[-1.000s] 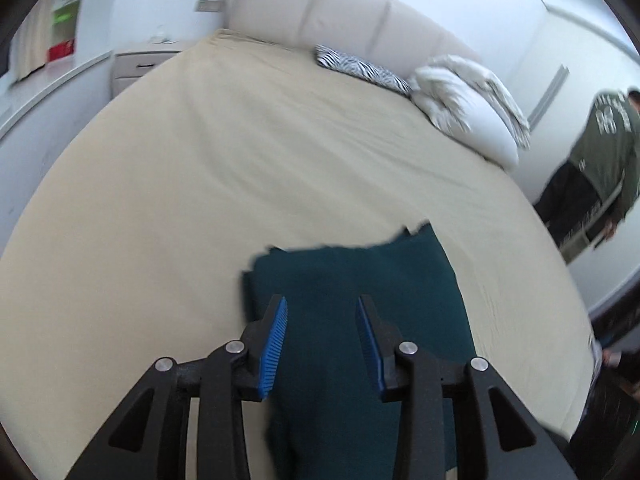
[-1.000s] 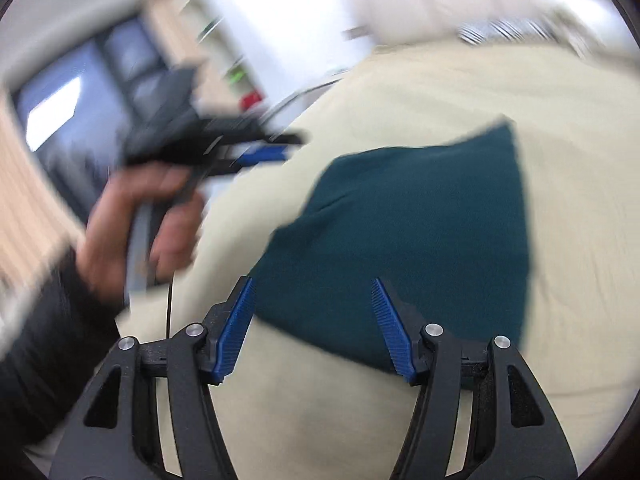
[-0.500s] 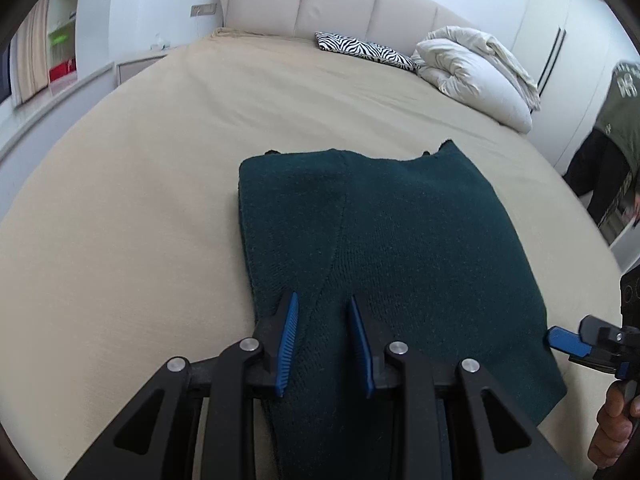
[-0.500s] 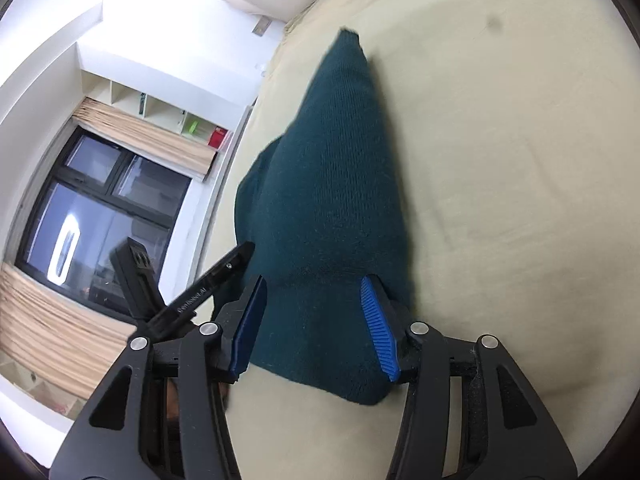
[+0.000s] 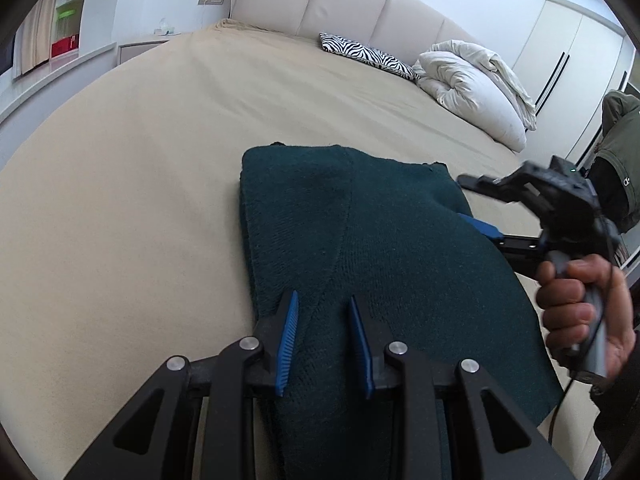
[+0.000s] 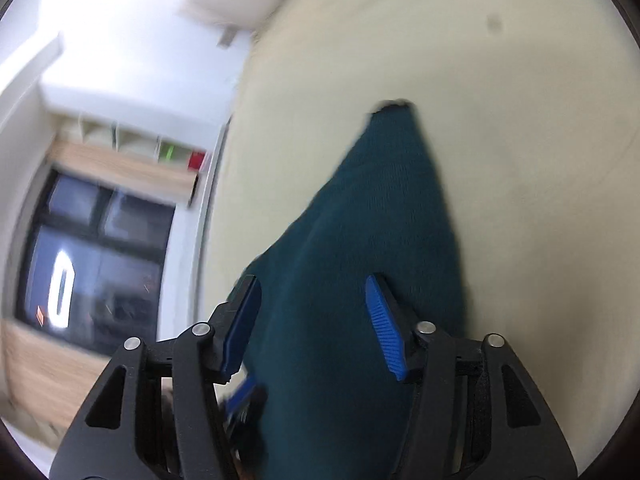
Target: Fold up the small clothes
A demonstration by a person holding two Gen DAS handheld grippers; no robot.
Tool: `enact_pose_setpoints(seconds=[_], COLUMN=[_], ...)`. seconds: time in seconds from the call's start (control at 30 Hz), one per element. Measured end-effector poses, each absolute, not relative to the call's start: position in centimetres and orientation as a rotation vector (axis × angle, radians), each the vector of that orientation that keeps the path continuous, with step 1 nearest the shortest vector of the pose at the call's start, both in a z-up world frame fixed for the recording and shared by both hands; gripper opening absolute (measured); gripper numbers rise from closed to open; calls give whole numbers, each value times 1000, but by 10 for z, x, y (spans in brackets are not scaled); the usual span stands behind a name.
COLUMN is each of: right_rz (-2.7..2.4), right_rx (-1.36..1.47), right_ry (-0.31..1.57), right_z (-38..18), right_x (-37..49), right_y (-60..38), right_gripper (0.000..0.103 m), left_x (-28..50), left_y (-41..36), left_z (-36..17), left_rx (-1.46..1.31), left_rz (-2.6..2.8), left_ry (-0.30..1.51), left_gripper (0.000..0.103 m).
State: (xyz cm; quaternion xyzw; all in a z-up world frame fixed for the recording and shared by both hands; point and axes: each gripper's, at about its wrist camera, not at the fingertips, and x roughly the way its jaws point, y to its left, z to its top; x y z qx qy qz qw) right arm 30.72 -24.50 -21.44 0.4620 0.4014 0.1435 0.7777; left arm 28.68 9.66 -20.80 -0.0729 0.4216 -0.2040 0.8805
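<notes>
Left wrist view: dark green garment [image 5: 384,272] folded on the beige bed [image 5: 140,184].
Left gripper [image 5: 322,344] hovers over its near edge, fingers parted with cloth showing between; right gripper [image 6: 316,324] straddles the far side, fingers wide apart.

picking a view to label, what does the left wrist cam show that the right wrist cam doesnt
Only the left wrist view shows the zebra pillow, white duvet, the hand holding the right claw, and the left claw partly open over the fabric. Only the right wrist view shows the window. Both share the teal garment on the bed.
</notes>
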Motion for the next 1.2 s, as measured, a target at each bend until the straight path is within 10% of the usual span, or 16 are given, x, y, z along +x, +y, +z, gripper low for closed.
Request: enact_pose_setpoints(seconds=[1.2], right_rz=[541], right_rx=[825], right_ry=[902], right_z=[-186], right_x=[171], right_y=[-208], right_gripper=[67], left_x=[282], left_y=[88], left_z=[-207], left_rx=[-102], left_rz=[-397], left_ry=[855], left_gripper=[30])
